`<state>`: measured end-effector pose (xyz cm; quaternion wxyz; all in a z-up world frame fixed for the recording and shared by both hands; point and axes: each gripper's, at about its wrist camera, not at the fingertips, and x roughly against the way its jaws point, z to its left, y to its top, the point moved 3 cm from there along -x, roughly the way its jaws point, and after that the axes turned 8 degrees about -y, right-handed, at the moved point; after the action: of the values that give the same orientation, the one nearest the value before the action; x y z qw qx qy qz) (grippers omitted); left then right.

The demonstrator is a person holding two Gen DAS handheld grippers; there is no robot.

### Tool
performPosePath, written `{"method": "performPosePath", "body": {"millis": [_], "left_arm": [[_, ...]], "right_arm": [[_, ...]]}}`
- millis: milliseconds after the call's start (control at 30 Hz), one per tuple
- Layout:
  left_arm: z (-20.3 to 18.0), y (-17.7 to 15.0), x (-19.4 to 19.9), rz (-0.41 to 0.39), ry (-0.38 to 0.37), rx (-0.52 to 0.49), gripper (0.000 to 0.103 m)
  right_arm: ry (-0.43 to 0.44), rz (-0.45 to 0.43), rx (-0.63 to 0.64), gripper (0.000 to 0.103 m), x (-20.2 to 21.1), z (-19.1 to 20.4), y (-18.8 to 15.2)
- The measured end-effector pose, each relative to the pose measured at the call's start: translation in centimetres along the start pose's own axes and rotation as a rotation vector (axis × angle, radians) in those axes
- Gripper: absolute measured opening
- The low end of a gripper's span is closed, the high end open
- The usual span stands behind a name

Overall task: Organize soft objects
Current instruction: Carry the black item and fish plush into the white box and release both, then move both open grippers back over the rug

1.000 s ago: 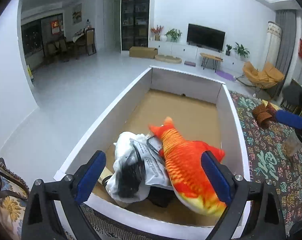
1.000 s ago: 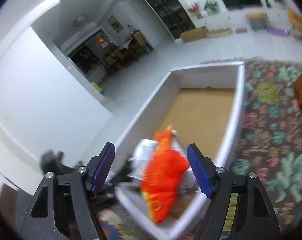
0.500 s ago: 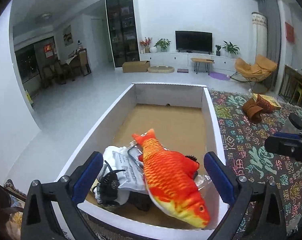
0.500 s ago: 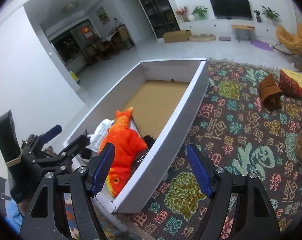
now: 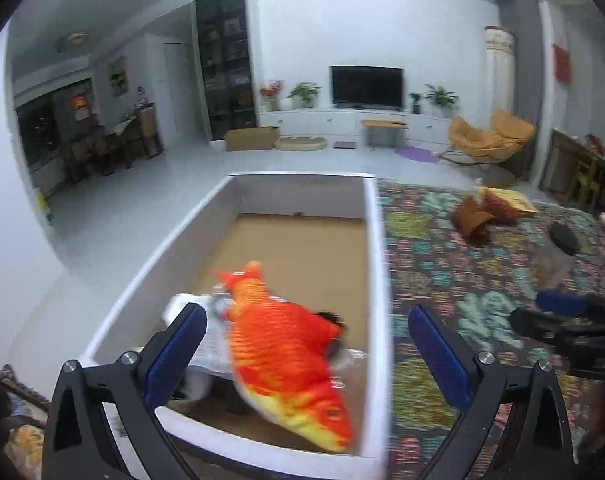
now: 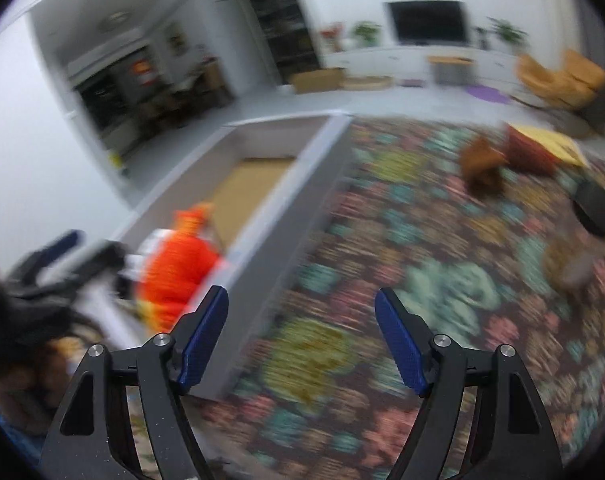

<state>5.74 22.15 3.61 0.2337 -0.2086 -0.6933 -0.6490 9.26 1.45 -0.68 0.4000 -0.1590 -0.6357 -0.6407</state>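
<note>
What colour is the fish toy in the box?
Orange-red fish toy with yellow belly; left wrist view.

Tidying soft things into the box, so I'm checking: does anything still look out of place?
Yes. The brown soft items lie loose on the patterned rug, outside the white box, where the orange fish plush already lies.

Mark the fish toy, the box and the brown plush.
fish toy [image 5: 286, 344], left wrist view, mid body
box [image 5: 376, 264], left wrist view, right wall rim
brown plush [image 5: 472, 220], left wrist view, its middle
</note>
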Motion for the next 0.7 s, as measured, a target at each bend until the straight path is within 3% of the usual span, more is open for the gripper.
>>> {"method": "performPosePath", "body": {"millis": [267,367,533,700], "left_arm": [[-10.4,-1.8,-1.5,0.072,-0.235,-0.122,0.101],[-14.4,-2.9,-3.7,0.134,-0.283,-0.155,0.101],[-19.0,-2.7,-8.6,0.205,-0.297,-0.204,0.101],[-20.5,0.5,-15.0,0.25,-0.316,-0.184,0.101]], "right_arm": [[-0.436,0.053,-0.136,0.079,-2.1,-15.6,-7.3],[-0.547,0.055,-0.166,0.079,-2.1,-19.3,-8.8],[-0.618,0.038,-0.192,0.079,-1.8,-22.3,-9.9],[-0.595,0.05,-0.205,0.079,-2.4,-22.7,-10.2]]}}
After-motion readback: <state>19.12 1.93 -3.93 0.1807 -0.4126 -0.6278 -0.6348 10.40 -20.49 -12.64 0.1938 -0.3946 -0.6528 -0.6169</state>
